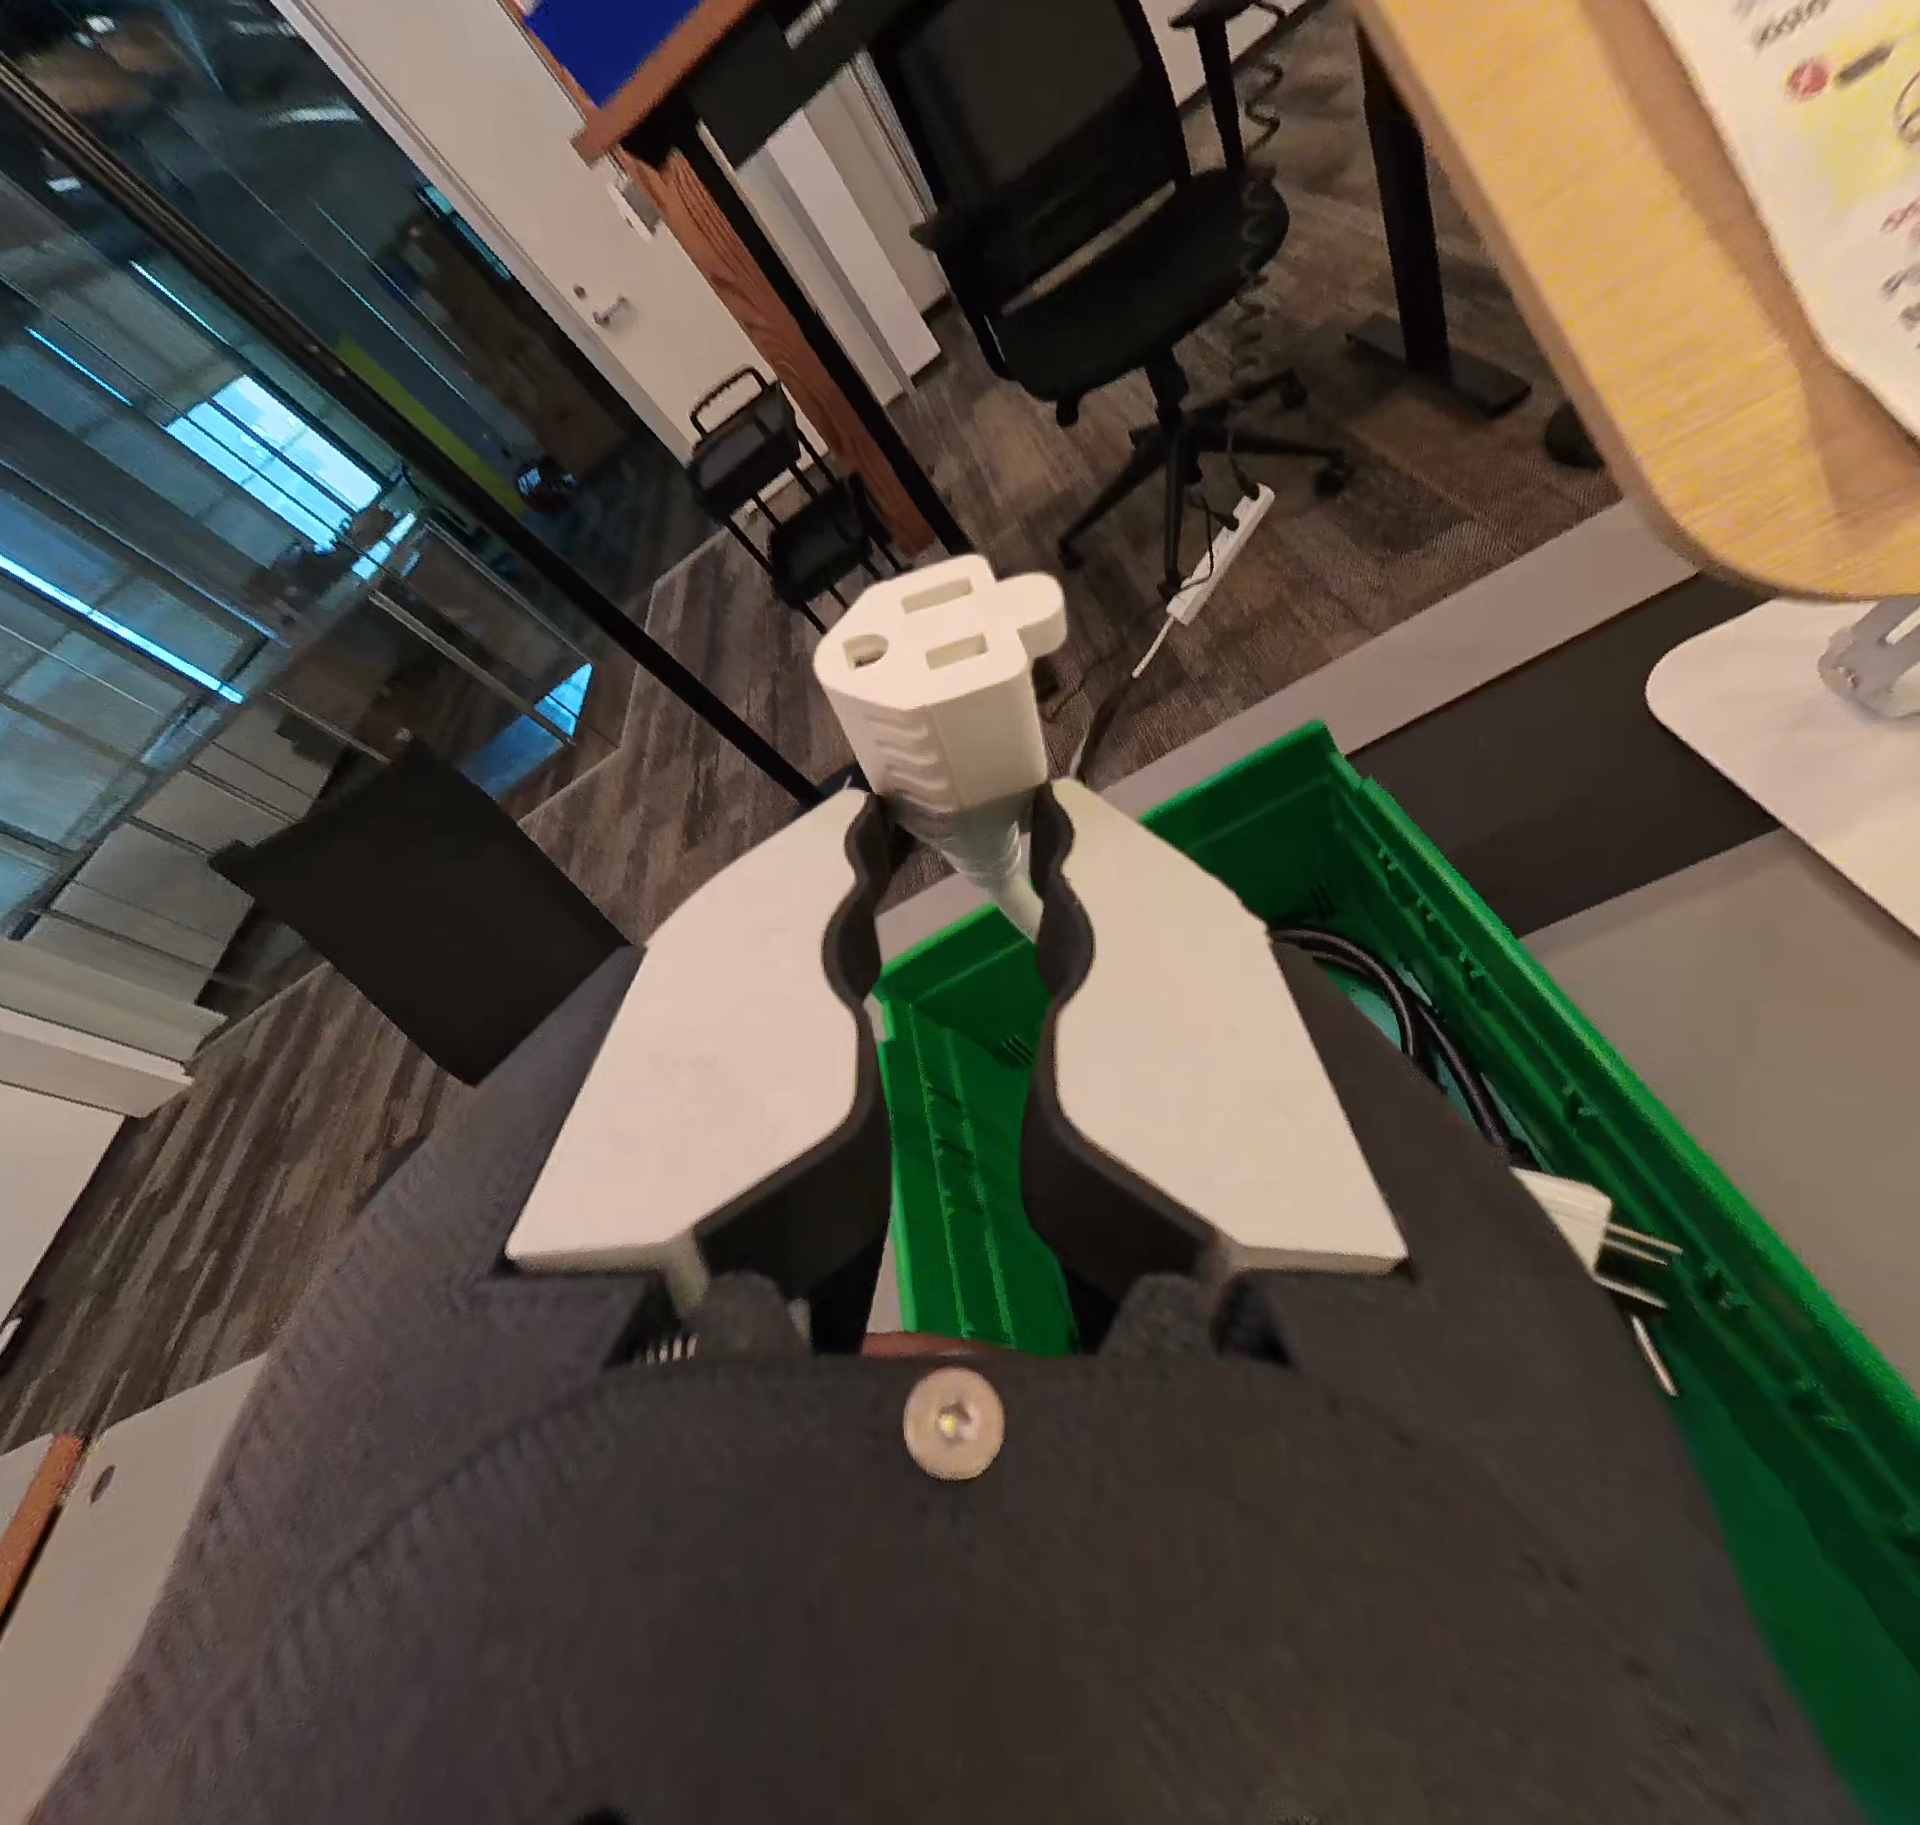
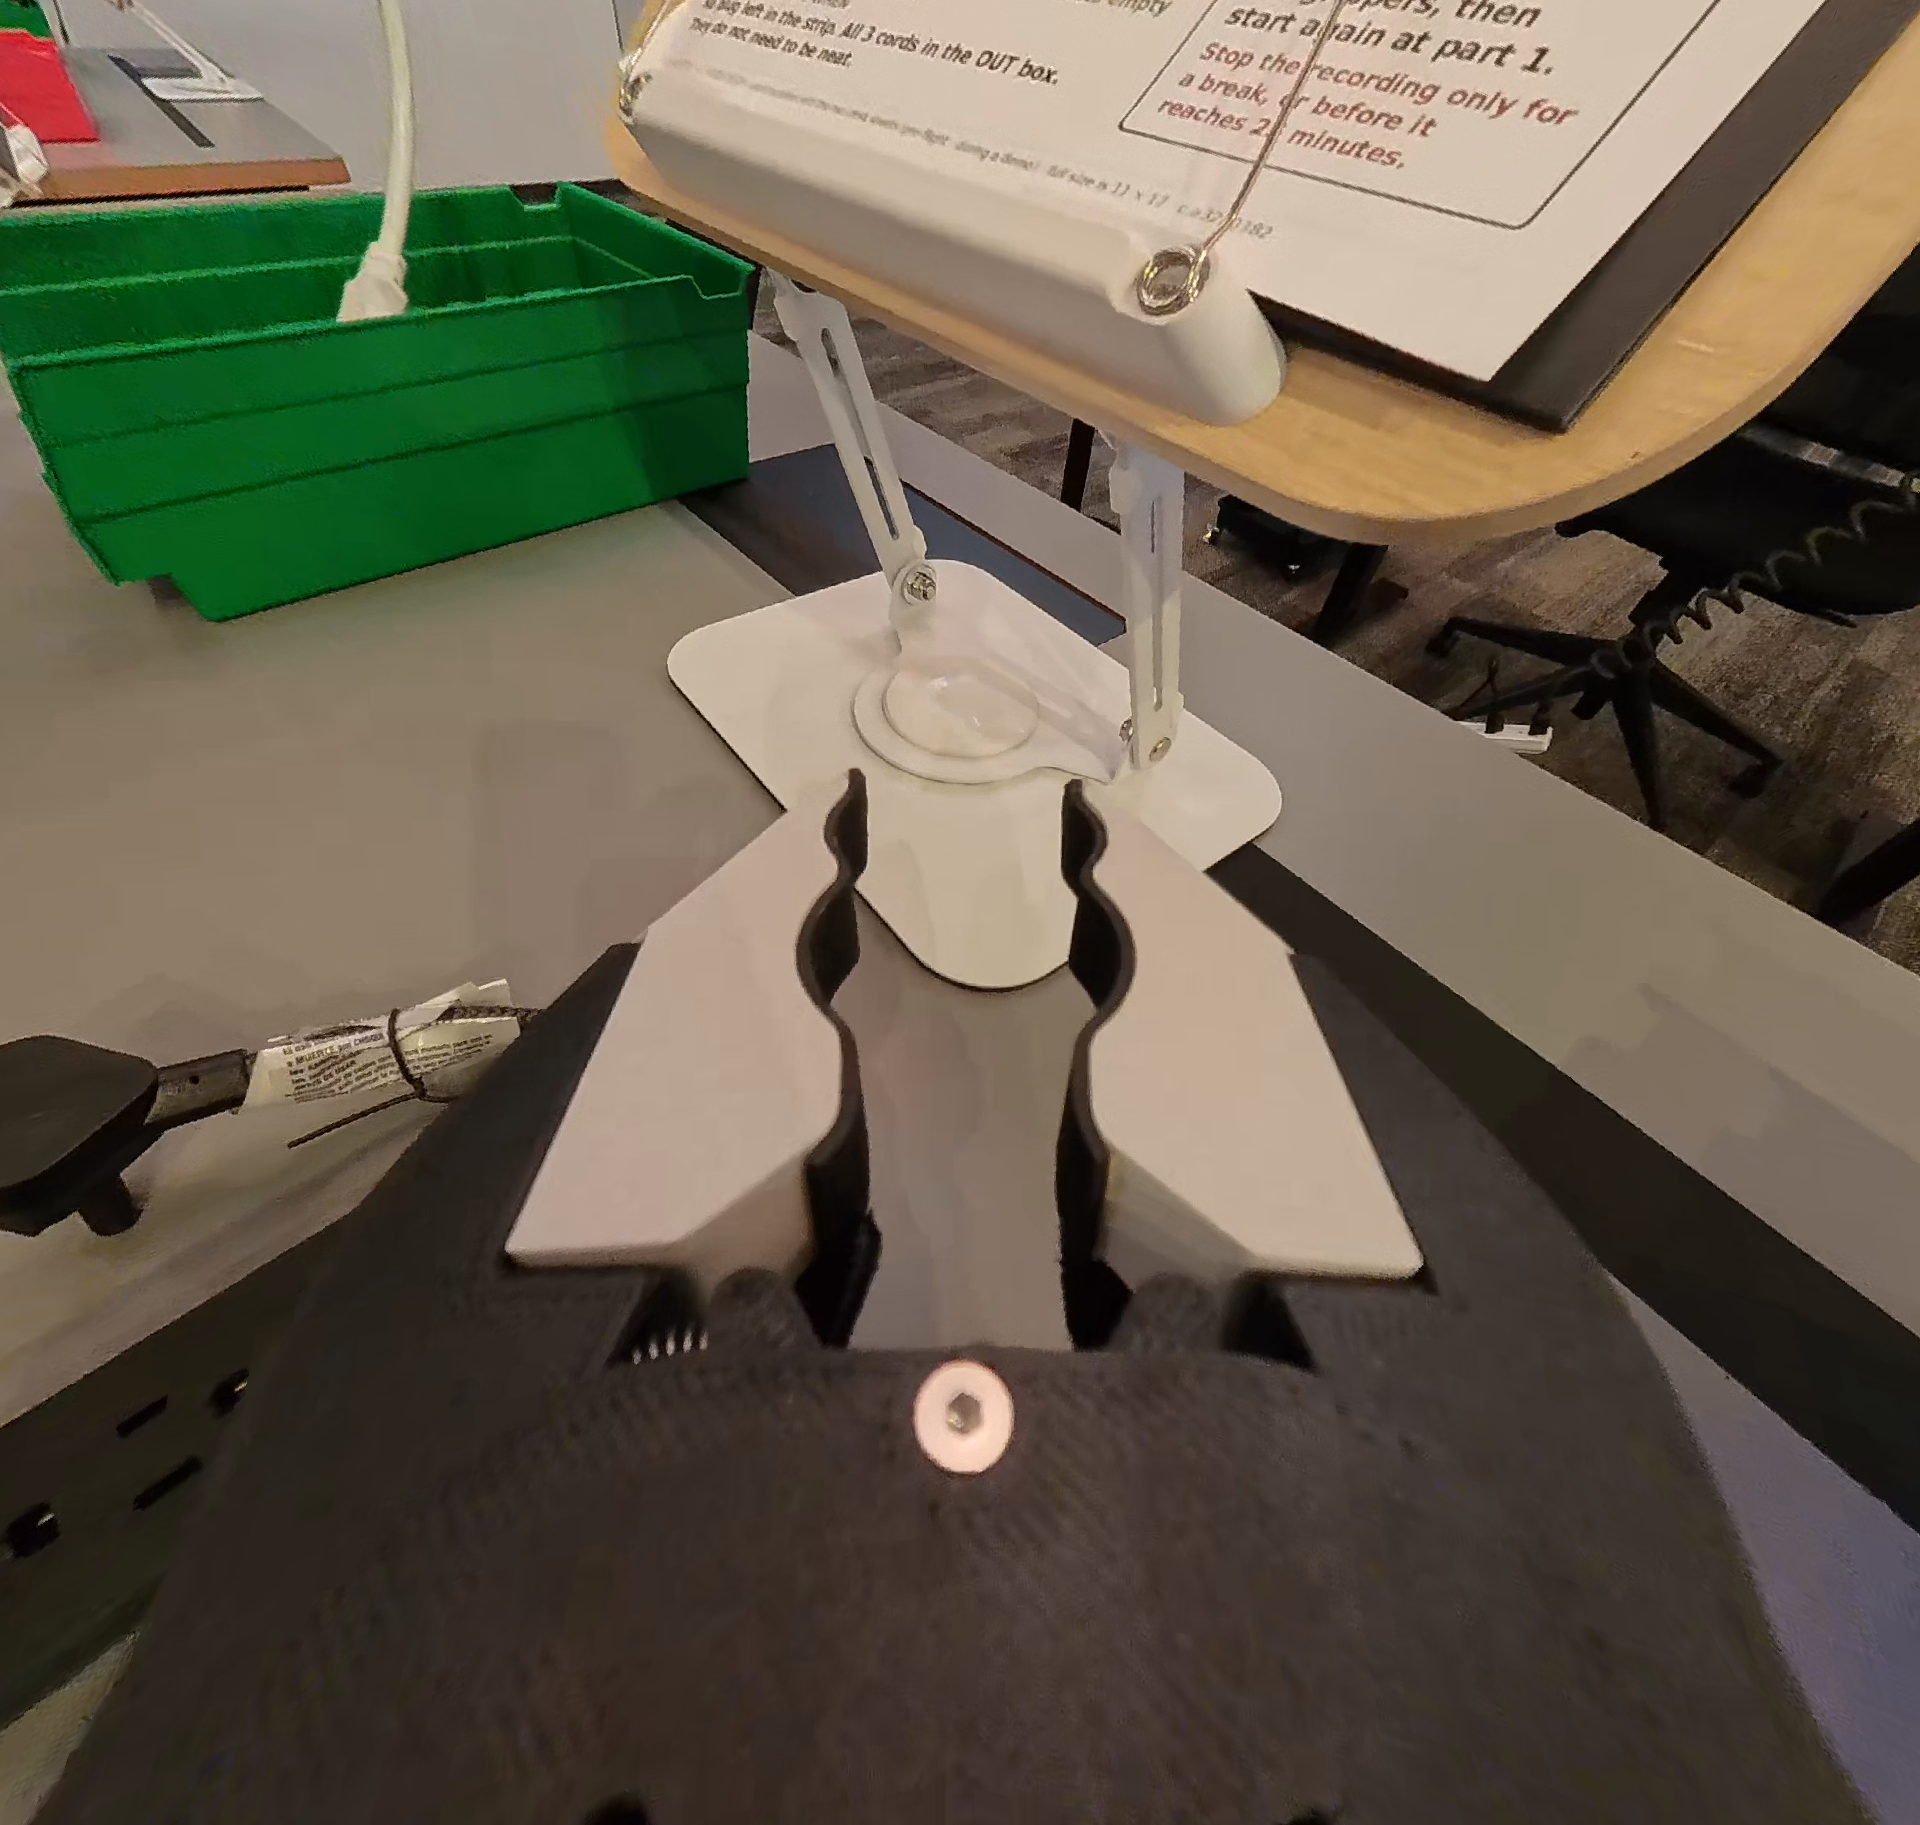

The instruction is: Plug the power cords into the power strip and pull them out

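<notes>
My left gripper (image 1: 961,845) is clamped on a white cord (image 1: 940,715), just behind its socket end, which sticks out past the fingertips at 12 o'clock with its three slots facing the camera. Under the fingers, from 6 toward 3 o'clock, lies the green bin (image 1: 1621,1131); a black cable (image 1: 1392,1017) and a white plug (image 1: 1600,1245) with bare prongs lie inside it.

My right gripper (image 2: 961,840) holds nothing, its jaws a moderate gap apart over the grey table (image 2: 364,788). Straight ahead at 12 o'clock stands the white base of a stand (image 2: 1226,788) carrying an instruction sheet (image 2: 1351,61). The black strip (image 2: 94,1484) shows at 8 o'clock, its visible sockets empty, with a black plug (image 2: 62,1121) just above it at 9 o'clock. The white cord hangs into the bin at 10 o'clock.
</notes>
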`<state>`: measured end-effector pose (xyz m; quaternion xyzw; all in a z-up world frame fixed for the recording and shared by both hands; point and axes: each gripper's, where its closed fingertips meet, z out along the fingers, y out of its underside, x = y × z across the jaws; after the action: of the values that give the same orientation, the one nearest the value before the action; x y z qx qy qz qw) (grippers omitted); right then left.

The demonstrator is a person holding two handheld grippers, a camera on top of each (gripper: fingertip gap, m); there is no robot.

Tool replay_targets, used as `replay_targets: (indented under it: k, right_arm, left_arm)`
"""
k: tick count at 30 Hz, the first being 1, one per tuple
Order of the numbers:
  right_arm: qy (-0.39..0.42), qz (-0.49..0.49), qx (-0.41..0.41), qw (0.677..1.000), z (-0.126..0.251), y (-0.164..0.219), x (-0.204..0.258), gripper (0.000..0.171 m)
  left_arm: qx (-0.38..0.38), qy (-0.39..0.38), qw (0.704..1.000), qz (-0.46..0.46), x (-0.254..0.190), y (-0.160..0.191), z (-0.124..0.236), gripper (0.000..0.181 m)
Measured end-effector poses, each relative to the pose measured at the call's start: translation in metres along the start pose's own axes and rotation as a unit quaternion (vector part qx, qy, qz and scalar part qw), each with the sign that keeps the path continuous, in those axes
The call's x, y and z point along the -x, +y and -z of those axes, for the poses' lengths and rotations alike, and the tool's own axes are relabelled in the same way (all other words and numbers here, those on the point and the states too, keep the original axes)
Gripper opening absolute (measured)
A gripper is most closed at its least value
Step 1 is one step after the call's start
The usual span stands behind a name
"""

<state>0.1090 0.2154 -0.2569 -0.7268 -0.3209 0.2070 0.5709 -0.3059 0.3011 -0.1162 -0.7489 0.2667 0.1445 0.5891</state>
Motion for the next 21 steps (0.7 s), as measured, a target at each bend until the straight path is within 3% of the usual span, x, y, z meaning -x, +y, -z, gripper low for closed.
replay_targets:
  k: [9,16,21]
  right_arm:
    - [-0.034,0.002,-0.04,0.999,0.007,-0.025,0.017,0.042]
    - [-0.101,0.025,-0.049,0.993,0.009,-0.048,0.063,0.048]
    - [-0.154,0.033,-0.046,0.986,0.01,-0.061,0.101,0.062]
  left_arm:
    - [-0.088,-0.016,0.995,-0.039,-0.017,-0.069,0.046,0.025]
    - [-0.159,0.003,0.984,-0.074,-0.07,-0.13,0.085,0.025]
    - [-0.199,0.041,0.975,-0.092,-0.125,-0.163,0.103,0.025]
